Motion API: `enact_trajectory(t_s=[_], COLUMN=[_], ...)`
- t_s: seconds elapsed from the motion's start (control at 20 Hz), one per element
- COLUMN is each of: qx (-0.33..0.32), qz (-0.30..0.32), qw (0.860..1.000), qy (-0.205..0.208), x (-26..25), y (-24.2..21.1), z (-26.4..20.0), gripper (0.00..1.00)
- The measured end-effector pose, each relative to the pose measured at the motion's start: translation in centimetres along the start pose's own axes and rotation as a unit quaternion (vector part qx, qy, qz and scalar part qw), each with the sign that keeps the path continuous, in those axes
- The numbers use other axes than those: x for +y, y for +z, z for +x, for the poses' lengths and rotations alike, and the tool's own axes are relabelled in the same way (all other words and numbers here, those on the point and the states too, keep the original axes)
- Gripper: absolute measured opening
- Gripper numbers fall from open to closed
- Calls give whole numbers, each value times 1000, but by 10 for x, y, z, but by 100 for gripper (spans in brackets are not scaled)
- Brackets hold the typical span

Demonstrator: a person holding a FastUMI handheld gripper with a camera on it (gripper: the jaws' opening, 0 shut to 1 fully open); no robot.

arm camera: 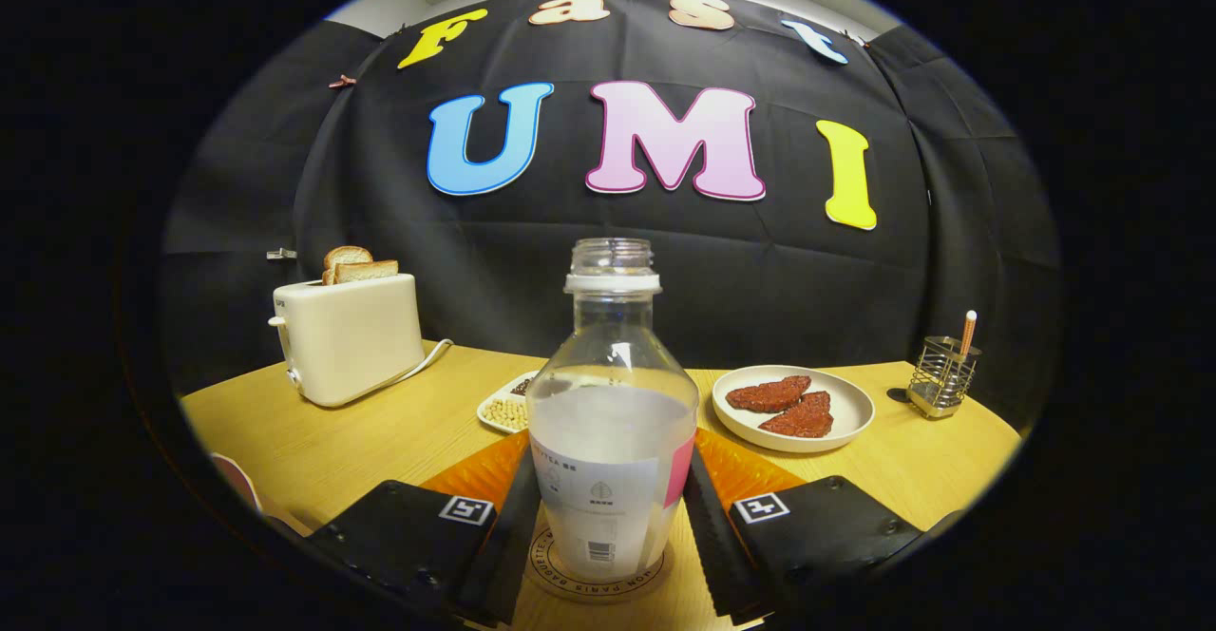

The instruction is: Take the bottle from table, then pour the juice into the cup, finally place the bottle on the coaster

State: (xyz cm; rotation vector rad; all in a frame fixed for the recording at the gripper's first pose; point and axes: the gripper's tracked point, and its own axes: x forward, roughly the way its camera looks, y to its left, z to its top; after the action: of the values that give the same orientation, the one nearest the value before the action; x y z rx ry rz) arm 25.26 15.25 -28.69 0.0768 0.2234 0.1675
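Far off to the left beyond the tongs [613,526], we are seeing a cream toaster [350,338] sitting on the table [380,441], with two slices of toast [357,264] standing up out of its slots and a cord trailing from its side. Just ahead of the fingers and a little left of the bottle, a small dish [503,410] is holding pale beans, with something darker at its far end.

Between the fingers, the bottle [613,422] is standing upright with its cap off, the neck open. It is carrying a whitish drink up to about its shoulder. Its label is showing small print and a barcode, too fine for us to read. Both fingers are lying against the bottle's sides, so the tongs are gripping it. The bottle is resting on a round coaster [597,582] with lettering around its rim; we are making out "PARIS" there. An orange mat [746,471] is lying under the fingers.

Right of the bottle, a white plate [836,427] is holding two reddish-brown patties. Farther right, a wire holder [940,376] is holding one stick.
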Motion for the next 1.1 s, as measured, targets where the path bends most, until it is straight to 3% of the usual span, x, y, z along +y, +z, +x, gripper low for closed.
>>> enact_trajectory(t_s=[0.15, 0.25, 0.8, 1.1], qx=[20, 24, 32, 10], qz=[15, 13, 11, -15], qw=[1000, 1000, 999, 1000], qy=[12, 6, -11, -7], x=[5, 2, -4, -14], y=[-7, -8, 2, 46], z=[-3, -6, -42, -86], gripper=[79, 100, 99, 98])
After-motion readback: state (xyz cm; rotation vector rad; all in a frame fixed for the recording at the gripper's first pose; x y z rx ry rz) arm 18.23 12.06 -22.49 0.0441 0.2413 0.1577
